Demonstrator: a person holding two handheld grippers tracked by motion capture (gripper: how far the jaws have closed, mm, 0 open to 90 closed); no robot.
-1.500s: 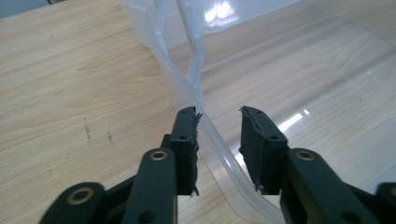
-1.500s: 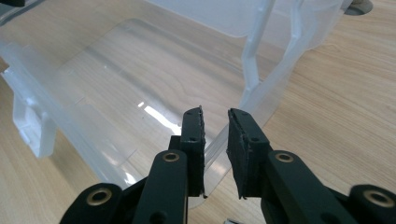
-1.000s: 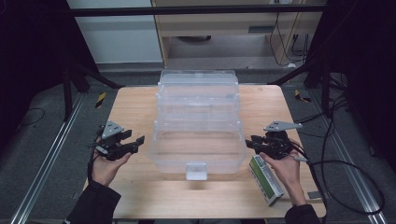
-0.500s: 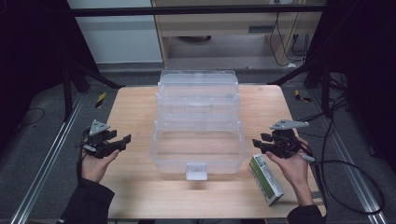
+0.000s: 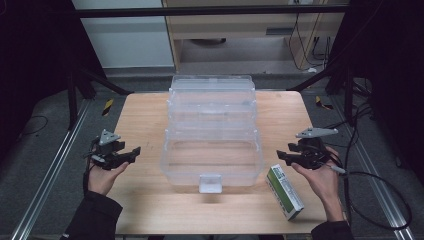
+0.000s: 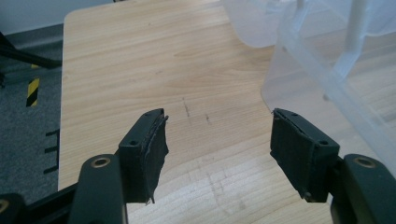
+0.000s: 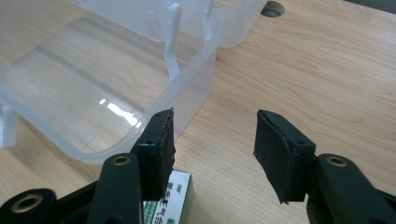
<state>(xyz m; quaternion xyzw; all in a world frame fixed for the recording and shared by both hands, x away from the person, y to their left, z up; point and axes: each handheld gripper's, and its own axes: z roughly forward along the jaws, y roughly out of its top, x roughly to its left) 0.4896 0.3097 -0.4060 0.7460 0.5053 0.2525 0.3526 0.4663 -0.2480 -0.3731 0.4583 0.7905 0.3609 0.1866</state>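
Note:
A clear plastic tiered storage box (image 5: pixel 212 112) stands opened out in steps in the middle of the wooden table (image 5: pixel 145 115); its near tray (image 7: pixel 93 88) holds nothing. My left gripper (image 5: pixel 136 151) hovers left of the box, apart from it, with its jaws open over bare wood (image 6: pixel 218 116); they have just been opening. Right of the box, my right gripper (image 5: pixel 280 156) is open, its jaws having just widened, nothing between them (image 7: pixel 215 114). A green and white carton (image 5: pixel 284 191) lies flat just below that gripper, and its end (image 7: pixel 175 196) peeks out under the left jaw.
The box's white latch (image 5: pixel 210 182) faces the front edge. Bare wood lies on both sides of the box. Black frame struts and cables run over the grey floor around the table, with a cabinet behind it.
My left hand has moved left, away from the box's side. My right hand has drifted slightly right and toward me. Both pairs of jaws stand wider than before.

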